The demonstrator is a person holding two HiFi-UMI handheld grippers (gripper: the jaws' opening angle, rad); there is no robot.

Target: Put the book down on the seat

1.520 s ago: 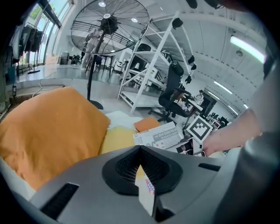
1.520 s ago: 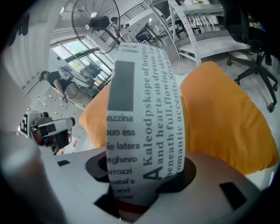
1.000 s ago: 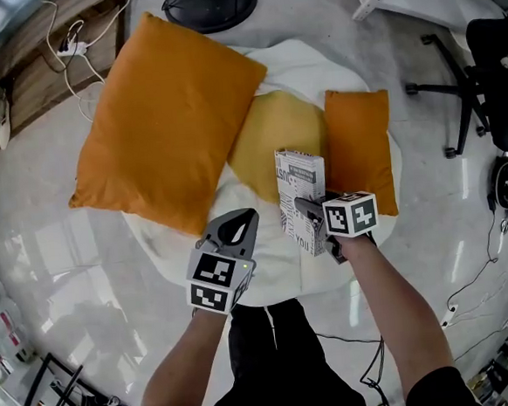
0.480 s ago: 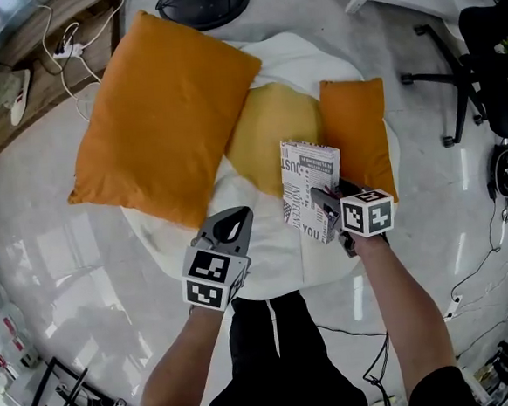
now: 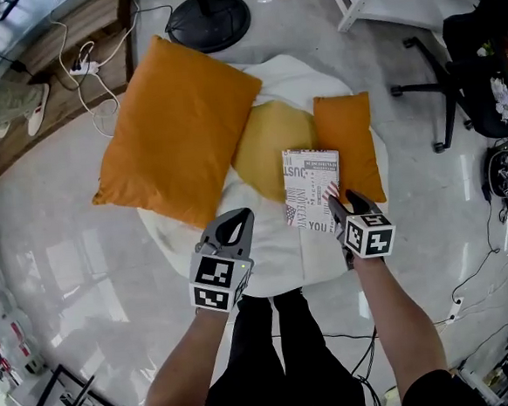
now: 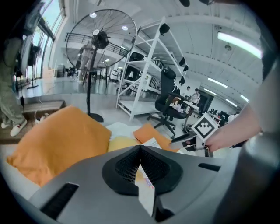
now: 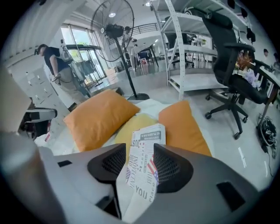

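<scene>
The book (image 5: 313, 190) is lying flat on the white seat (image 5: 266, 245), partly over a yellow cushion (image 5: 265, 149), just ahead of the fingers of the right gripper (image 5: 346, 204). Those fingers are being held released (having just been closing a little), with the book's near end showing between them, unpressed. The left gripper (image 5: 238, 221) is being carried with its fingers clenched together, the book lying off to their right.

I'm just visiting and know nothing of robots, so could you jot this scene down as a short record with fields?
Book: flat on the white seat, top end on the yellow cushion
Right gripper: jaws apart, just been closing, not pressing the book seen between them
Left gripper: jaws together
Beside: large orange cushion, small orange cushion
</scene>
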